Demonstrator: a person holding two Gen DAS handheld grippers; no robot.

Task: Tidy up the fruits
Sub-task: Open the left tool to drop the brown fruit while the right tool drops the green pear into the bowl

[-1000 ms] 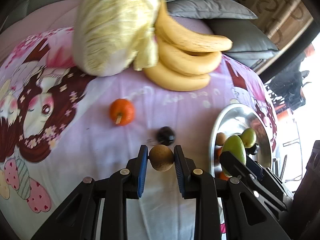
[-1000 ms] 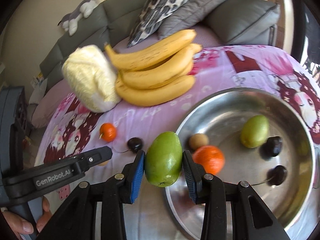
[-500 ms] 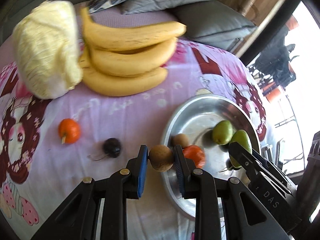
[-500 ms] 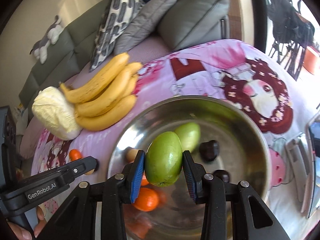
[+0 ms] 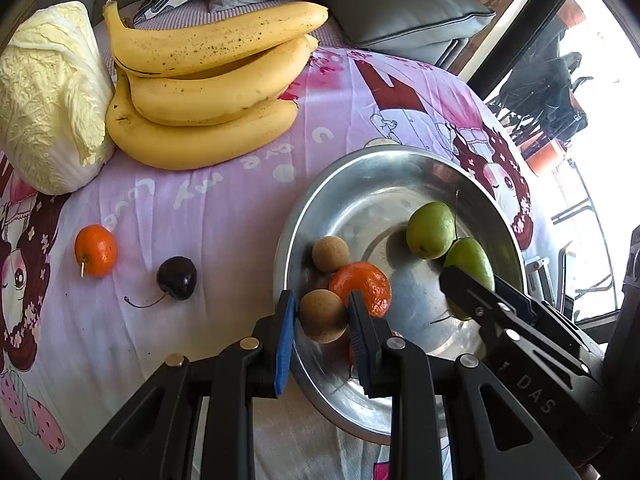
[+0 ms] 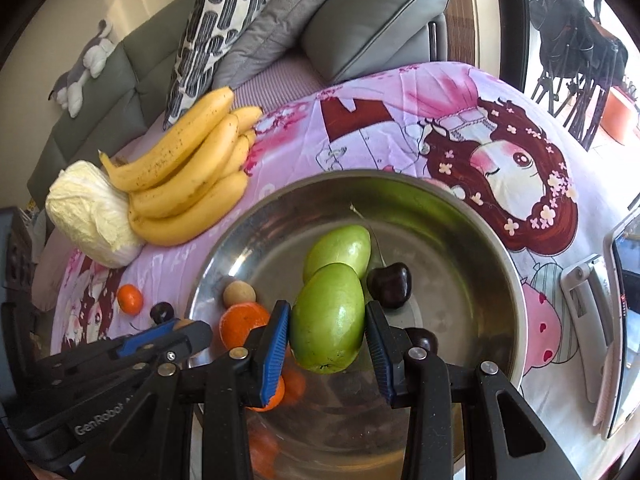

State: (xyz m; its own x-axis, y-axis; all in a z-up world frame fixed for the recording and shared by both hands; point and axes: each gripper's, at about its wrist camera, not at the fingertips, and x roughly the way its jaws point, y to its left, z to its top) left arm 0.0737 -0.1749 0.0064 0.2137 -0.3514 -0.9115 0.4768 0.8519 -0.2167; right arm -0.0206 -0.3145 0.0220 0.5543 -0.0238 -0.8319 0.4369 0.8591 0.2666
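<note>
My left gripper is shut on a small brown round fruit, held over the near left rim of the steel bowl. My right gripper is shut on a green mango-like fruit above the middle of the bowl. Inside the bowl lie another green fruit, a second brown round fruit, an orange and dark cherries. On the cloth to the left remain a small orange and a dark cherry.
A bunch of bananas and a napa cabbage lie at the back left of the pink printed cloth. Grey cushions sit behind. A phone on a stand stands at the right edge.
Both grippers have carried their fruits rightward from over the cloth to over the bowl. The green fruit now hangs above the bowl's middle, the brown fruit at its near rim.
</note>
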